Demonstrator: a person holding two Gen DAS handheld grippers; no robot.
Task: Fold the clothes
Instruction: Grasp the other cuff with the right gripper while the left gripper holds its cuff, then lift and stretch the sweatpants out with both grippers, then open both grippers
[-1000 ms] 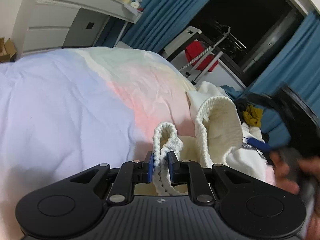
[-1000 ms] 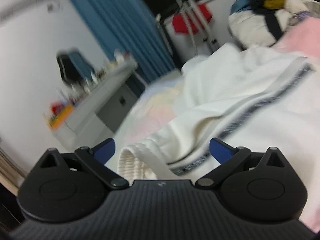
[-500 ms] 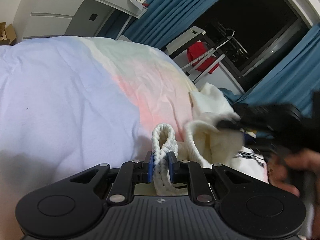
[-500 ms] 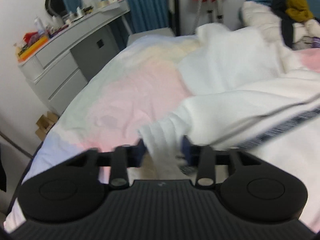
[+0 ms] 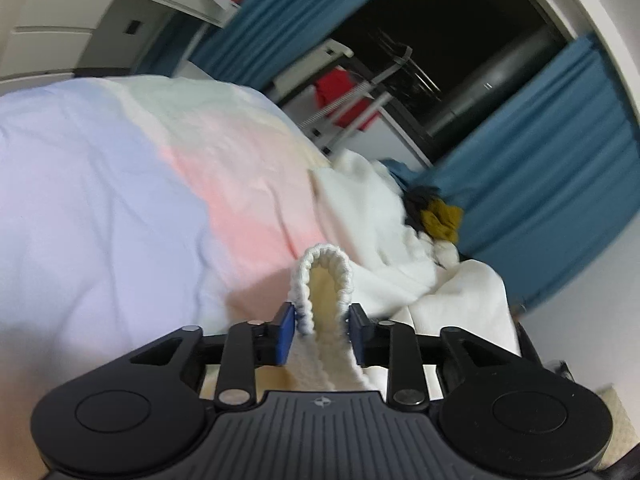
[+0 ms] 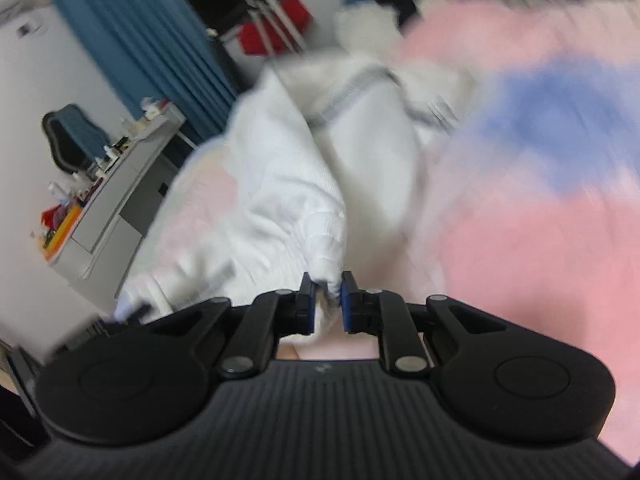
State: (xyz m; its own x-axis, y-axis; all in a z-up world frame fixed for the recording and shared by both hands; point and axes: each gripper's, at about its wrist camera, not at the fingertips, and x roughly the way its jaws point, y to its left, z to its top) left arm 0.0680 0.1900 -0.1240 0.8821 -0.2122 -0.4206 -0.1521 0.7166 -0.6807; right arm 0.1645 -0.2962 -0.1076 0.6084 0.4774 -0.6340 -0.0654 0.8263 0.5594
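A white garment with ribbed cuffs and a dark stripe lies on a pastel bedspread (image 5: 100, 168). In the left wrist view my left gripper (image 5: 322, 330) is closed on one ribbed cuff (image 5: 326, 268), which loops up between the blue pads with the jaws a little apart around it. The rest of the garment (image 5: 380, 220) trails away to the right. In the right wrist view my right gripper (image 6: 326, 304) is shut on another ribbed edge (image 6: 324, 248) of the garment (image 6: 288, 168), lifted above the bedspread (image 6: 520, 240). This view is blurred.
A heap of other clothes (image 5: 438, 216) lies at the far side of the bed. A white dresser (image 5: 80, 20) with small items stands at the left, also in the right wrist view (image 6: 112, 196). Blue curtains (image 5: 560, 152) and a drying rack (image 5: 352, 92) stand behind.
My right gripper went from open to shut on the ribbed edge and swung away with it. My left gripper's jaws have widened around the cuff, and the right gripper has left its view.
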